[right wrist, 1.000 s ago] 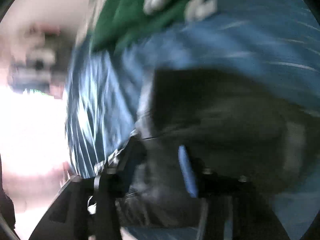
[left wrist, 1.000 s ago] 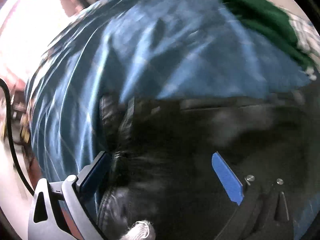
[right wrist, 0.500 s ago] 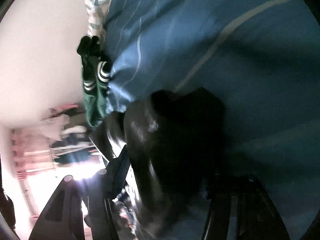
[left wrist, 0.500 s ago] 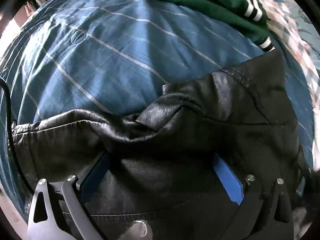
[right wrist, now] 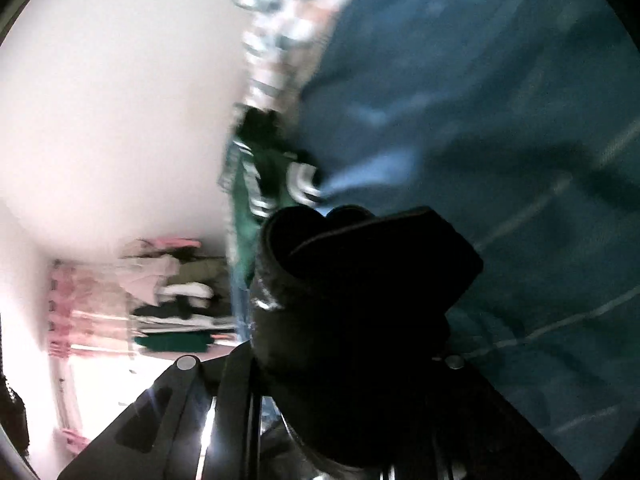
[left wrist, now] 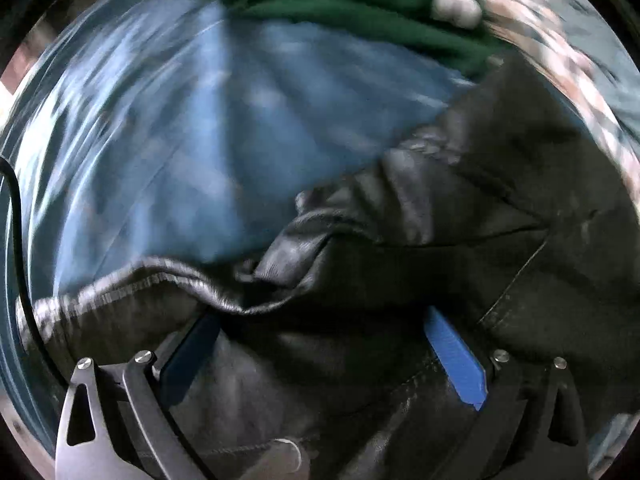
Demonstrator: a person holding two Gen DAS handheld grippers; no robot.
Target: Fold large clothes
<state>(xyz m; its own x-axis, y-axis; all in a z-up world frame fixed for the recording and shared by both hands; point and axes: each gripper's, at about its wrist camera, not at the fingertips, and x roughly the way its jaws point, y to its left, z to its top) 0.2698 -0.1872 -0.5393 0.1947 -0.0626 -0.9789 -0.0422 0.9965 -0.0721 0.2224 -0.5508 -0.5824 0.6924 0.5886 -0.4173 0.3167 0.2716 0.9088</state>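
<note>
A black leather jacket (left wrist: 460, 220) lies bunched on a blue striped bedsheet (left wrist: 168, 132). My left gripper (left wrist: 320, 344) has a fold of the jacket between its blue-padded fingers (left wrist: 456, 356), which stand well apart around the thick leather. In the right wrist view my right gripper (right wrist: 348, 364) is shut on another dark part of the jacket (right wrist: 360, 280), which is lifted and hides the fingertips. The view is blurred by motion.
A green garment with white stripes (left wrist: 340, 0) lies at the far end of the bed, also in the right wrist view (right wrist: 256, 184). A checked cloth (left wrist: 560, 48) lies beside it. A white wall (right wrist: 120, 100) and hanging clothes (right wrist: 168, 288) are at the left.
Both grippers have swung while holding the jacket. The jacket's far part has shifted right in the left view; the right gripper has lifted its bunch higher against the bed.
</note>
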